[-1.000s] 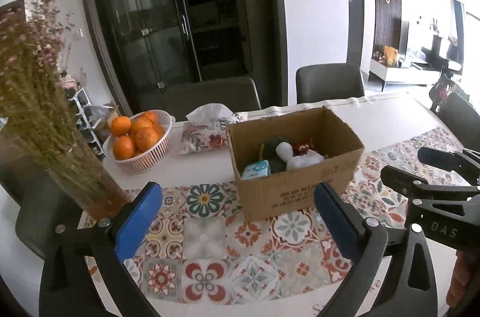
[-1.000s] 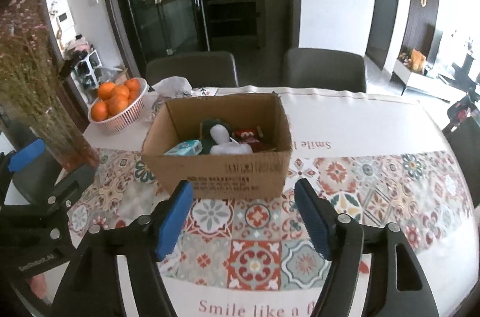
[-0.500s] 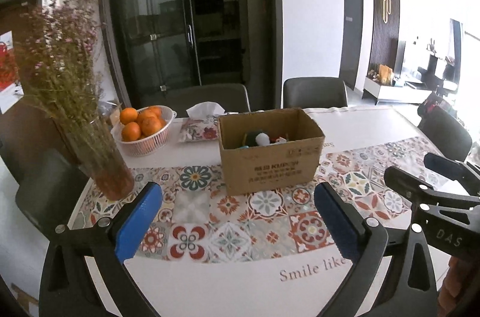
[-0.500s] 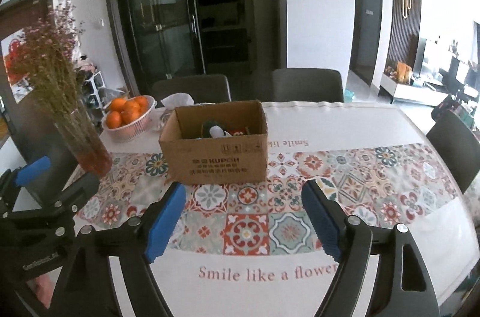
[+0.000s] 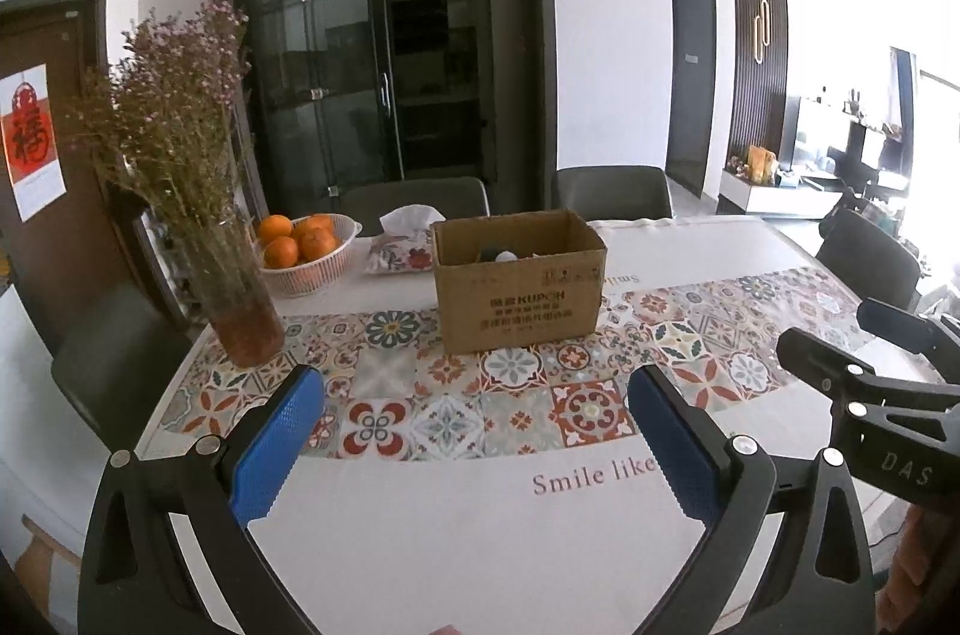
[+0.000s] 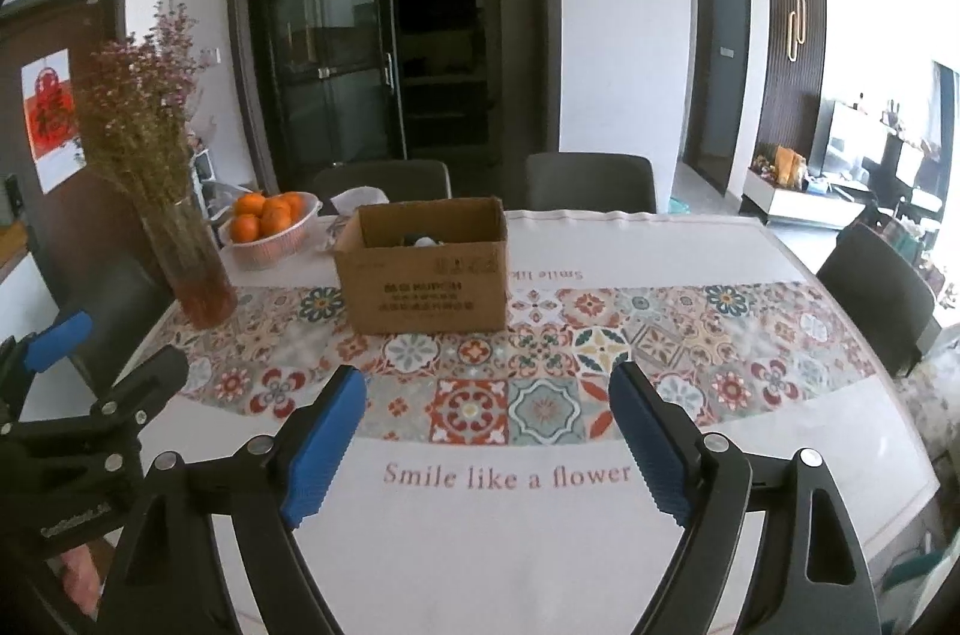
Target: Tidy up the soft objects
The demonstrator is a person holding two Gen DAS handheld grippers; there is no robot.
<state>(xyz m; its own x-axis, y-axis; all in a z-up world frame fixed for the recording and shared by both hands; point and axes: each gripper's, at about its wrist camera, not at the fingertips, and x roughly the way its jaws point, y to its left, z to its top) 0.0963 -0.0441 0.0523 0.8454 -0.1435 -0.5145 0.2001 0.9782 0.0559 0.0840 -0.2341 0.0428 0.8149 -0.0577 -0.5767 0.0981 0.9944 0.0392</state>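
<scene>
Cardboard box (image 5: 519, 278) sitting mid-counter (image 5: 456, 521) on the patterned runner, soft objects (image 5: 501, 252) just peeking over its rim; contents mostly hidden from here. Left gripper (image 5: 474, 446) and right gripper (image 6: 486, 440) both hovering near the counter edge, well short of the box, jaws released and holding nothing. Vase of dried flowers (image 5: 231, 287) and basket of oranges (image 5: 306, 248) standing left of the box. Judgement: approaching from above the box opening, 1 gripper at a time, is looking wisest; steer clear of the vase.

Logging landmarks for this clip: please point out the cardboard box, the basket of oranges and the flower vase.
cardboard box (image 5: 519, 308), left wrist view, printed front wall.
basket of oranges (image 5: 309, 275), left wrist view, white slatted side.
flower vase (image 6: 195, 269), right wrist view, glass body.
</scene>
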